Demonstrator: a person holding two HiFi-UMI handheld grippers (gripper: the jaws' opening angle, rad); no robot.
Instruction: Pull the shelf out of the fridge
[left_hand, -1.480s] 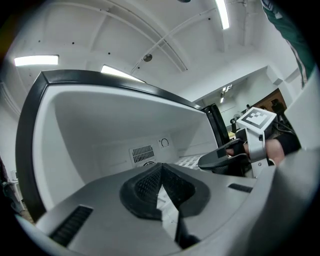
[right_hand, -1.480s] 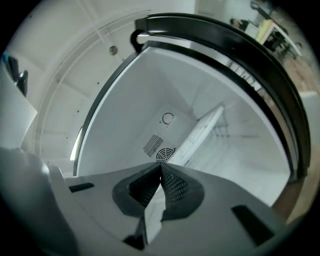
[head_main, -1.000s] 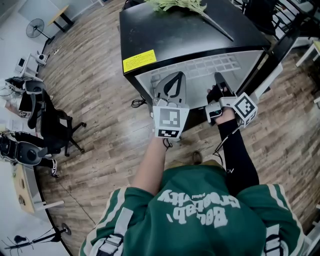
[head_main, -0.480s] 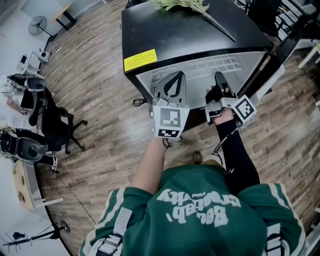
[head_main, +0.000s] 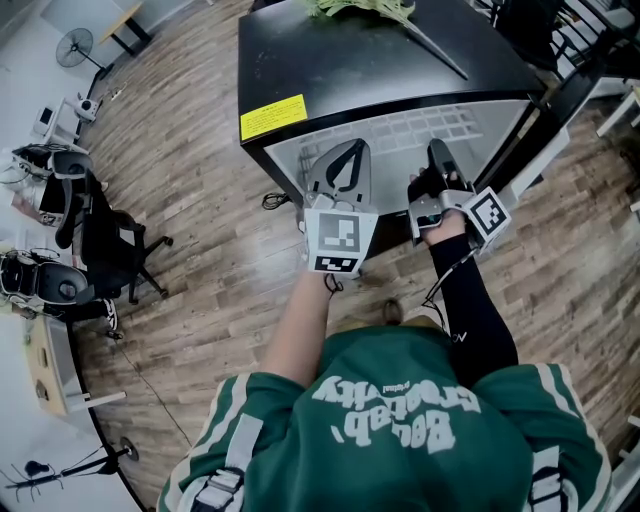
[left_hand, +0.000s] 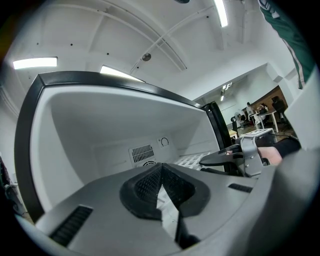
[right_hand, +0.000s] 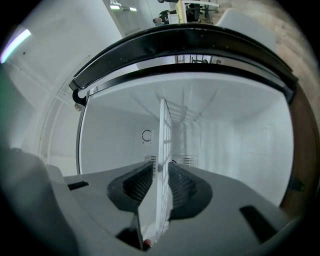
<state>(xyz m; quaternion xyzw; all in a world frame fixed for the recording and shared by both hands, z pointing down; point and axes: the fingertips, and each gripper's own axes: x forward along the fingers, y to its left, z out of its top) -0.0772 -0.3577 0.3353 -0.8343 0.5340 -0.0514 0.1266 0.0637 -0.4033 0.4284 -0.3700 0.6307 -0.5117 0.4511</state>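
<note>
A white wire shelf (head_main: 425, 132) lies inside the open black fridge (head_main: 350, 60). My right gripper (head_main: 437, 160) reaches into the opening, turned on its side. In the right gripper view the shelf (right_hand: 163, 130) runs edge-on between the pads, and the right gripper (right_hand: 161, 167) is shut on its front edge. My left gripper (head_main: 343, 152) is at the left of the opening, lying flat over the shelf's left part. In the left gripper view the left gripper (left_hand: 160, 169) has its tips touching and nothing held that I can see. The shelf (left_hand: 195, 160) and the right gripper (left_hand: 235, 157) show to its right.
The fridge door (head_main: 545, 130) stands open at the right. A green plant (head_main: 360, 8) lies on the fridge top, and a yellow sticker (head_main: 272, 117) marks its front left corner. An office chair (head_main: 110, 250) and a fan (head_main: 78, 48) stand on the wooden floor at the left.
Hardly anything has changed. Both grippers hold the same places at the fridge opening; only the head camera has shifted slightly.
</note>
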